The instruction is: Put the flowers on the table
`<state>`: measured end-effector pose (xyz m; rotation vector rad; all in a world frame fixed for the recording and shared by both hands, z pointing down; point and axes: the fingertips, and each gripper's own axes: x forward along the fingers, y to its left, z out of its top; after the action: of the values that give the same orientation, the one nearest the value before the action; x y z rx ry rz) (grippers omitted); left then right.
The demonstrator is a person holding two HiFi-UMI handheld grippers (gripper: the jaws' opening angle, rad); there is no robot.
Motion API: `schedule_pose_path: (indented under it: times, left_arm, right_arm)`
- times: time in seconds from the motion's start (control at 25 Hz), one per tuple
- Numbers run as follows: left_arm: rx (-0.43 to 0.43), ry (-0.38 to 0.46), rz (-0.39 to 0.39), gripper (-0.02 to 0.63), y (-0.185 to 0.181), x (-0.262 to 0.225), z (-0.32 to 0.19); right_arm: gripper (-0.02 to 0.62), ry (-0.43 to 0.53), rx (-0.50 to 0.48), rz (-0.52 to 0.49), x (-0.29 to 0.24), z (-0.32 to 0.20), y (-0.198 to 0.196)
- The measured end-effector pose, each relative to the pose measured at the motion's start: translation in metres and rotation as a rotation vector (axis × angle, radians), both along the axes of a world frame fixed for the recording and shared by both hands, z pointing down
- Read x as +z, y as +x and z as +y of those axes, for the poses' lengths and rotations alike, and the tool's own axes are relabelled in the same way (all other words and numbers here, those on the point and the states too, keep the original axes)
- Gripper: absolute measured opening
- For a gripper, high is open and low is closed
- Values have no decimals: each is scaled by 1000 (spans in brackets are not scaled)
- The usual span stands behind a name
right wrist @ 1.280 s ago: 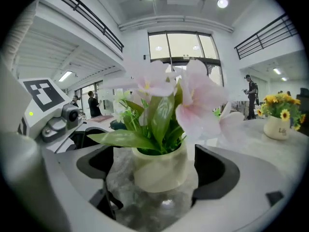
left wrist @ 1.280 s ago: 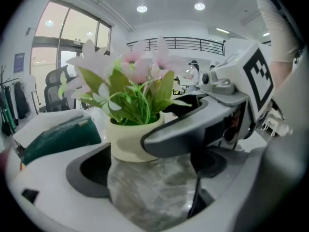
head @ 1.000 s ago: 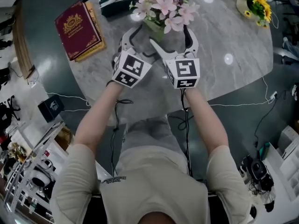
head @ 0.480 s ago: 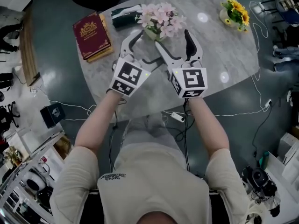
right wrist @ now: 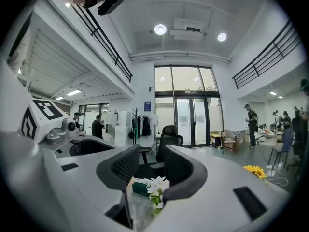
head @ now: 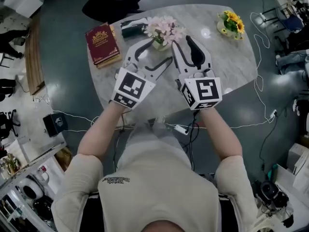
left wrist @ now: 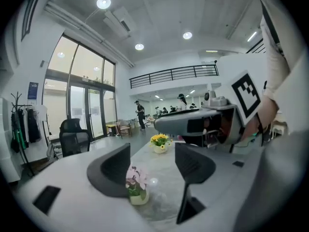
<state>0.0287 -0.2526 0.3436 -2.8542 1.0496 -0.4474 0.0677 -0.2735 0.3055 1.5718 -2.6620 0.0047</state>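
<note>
The pink flowers [head: 161, 29] stand in a pale pot on the grey marble table [head: 227, 57], free of both grippers. My left gripper [head: 154, 52] and right gripper [head: 183, 45] hang side by side high above the table, well clear of the pot. Their jaws have just been closing and stand partly apart with nothing between them. In the left gripper view the pink flowers [left wrist: 136, 180] show far beyond the left gripper [left wrist: 152, 166]. The right gripper view has the pink flowers [right wrist: 157, 187] low past the right gripper [right wrist: 149, 166].
A red book [head: 102, 43] lies at the table's left end and a dark box [head: 133, 27] sits behind the pink flowers. Yellow flowers [head: 231, 22] stand at the far right of the table. A black chair [right wrist: 169, 139] is beyond it; cables run over the floor.
Both grippers have risen away from the pink flowers toward the head camera, and their jaws have narrowed. The flowers stay in place on the table.
</note>
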Motion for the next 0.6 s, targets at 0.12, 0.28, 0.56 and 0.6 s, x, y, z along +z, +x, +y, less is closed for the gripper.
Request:
schedule_pose_path:
  times: [0.12,0.28,0.56,0.6]
  left_arm:
    - [-26,10,29,254,-7,-22,10]
    - [-54,25,83,192,-14,-50,26]
    - [-136,121,225,47,-28,-98,52]
    - [-150,128,245,40,-31,-103,56]
  right_arm:
    - [124,25,-37,0,-23,16,-7]
    - [75,62,-70,-45,-53,36,-13]
    - [51,121,-116,-74,-89,68,-21]
    - [48,123,-117,-81,-92,73,-22]
